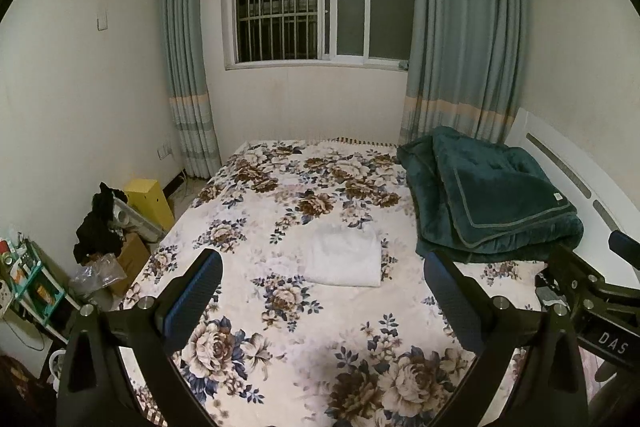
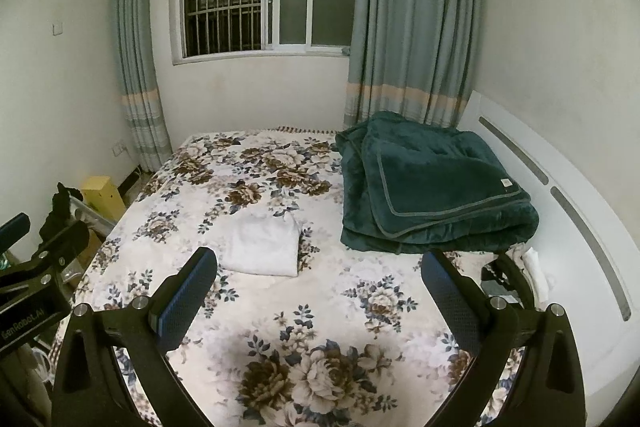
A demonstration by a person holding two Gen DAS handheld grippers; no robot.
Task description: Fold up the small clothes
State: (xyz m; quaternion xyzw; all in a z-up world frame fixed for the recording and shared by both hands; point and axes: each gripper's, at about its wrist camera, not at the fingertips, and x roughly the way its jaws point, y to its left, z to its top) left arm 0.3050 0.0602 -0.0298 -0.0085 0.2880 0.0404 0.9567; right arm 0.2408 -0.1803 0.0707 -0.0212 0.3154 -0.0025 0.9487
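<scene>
A folded white garment (image 1: 344,259) lies flat on the flowered bedspread (image 1: 280,327), near the bed's middle; it also shows in the right wrist view (image 2: 264,247). My left gripper (image 1: 322,263) is open and empty, held above the bed's near part, short of the garment. My right gripper (image 2: 320,263) is open and empty, to the right of the left one, with the garment ahead to its left. The right gripper's body (image 1: 580,287) shows at the right of the left wrist view. More white cloth (image 2: 534,267) lies by the headboard.
A folded dark green blanket (image 2: 432,187) lies on the bed's right side against the white headboard (image 2: 580,227). Boxes, bags and dark clothes (image 1: 100,227) stand on the floor left of the bed. A window and curtains (image 1: 460,27) are behind.
</scene>
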